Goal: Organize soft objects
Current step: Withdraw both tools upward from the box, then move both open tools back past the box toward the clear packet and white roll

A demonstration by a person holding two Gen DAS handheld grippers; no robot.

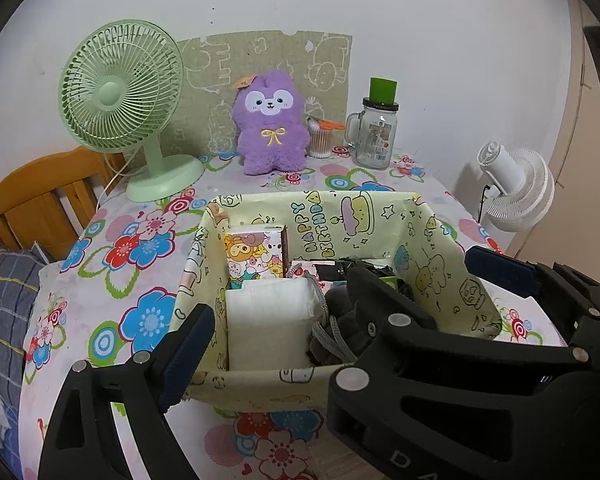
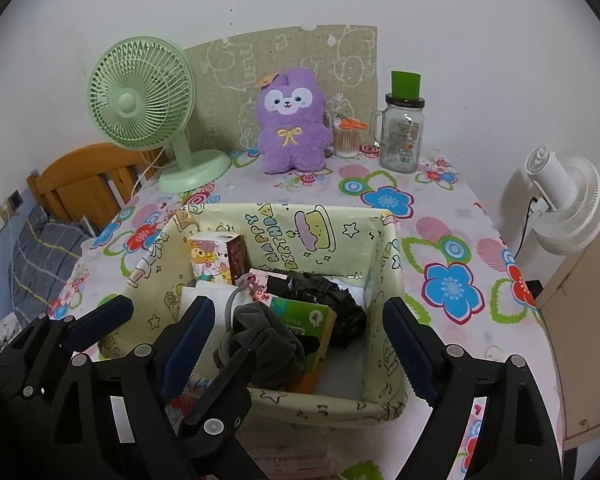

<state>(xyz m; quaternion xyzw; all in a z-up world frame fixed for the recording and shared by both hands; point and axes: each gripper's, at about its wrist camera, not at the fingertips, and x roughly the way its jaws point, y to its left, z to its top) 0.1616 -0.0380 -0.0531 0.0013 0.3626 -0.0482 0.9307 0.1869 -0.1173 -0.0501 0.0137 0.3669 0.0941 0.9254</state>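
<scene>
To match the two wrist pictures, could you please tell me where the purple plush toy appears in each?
Left wrist: purple plush toy upper centre, upright against the wall panel.
Right wrist: purple plush toy upper centre, same pose.
Shared landmark: the green fan stands left of it in both.

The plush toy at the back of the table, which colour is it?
The plush toy is purple, with a yellow bow; the right wrist view shows it best.
</scene>
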